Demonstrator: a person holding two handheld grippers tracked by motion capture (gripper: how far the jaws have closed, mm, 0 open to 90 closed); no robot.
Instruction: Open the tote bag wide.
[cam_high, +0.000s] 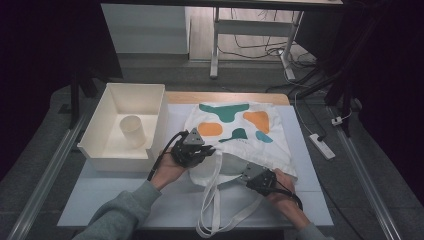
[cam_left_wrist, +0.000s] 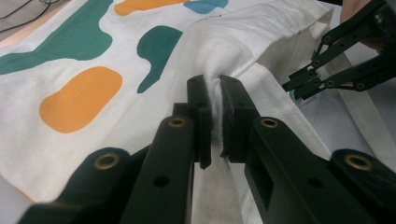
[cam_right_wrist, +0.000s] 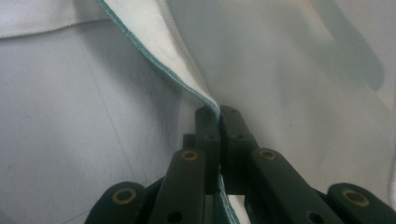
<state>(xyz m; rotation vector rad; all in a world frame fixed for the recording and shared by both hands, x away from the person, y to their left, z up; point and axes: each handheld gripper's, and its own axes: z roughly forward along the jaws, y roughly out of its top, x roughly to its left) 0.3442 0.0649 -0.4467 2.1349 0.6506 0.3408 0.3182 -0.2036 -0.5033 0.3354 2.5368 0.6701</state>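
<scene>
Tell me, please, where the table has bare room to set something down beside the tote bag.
Bare table lies below the white bin, left of the straps. The bin's floor beside the cup is free. The tote bag mouth is crowded.

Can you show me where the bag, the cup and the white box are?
Bag (cam_high: 235, 131): high view, on its printed front, between the coloured blobs.
Cup (cam_high: 133, 131): high view, on its side wall, inside the box.
Box (cam_high: 99, 114): high view, on its left wall.
</scene>
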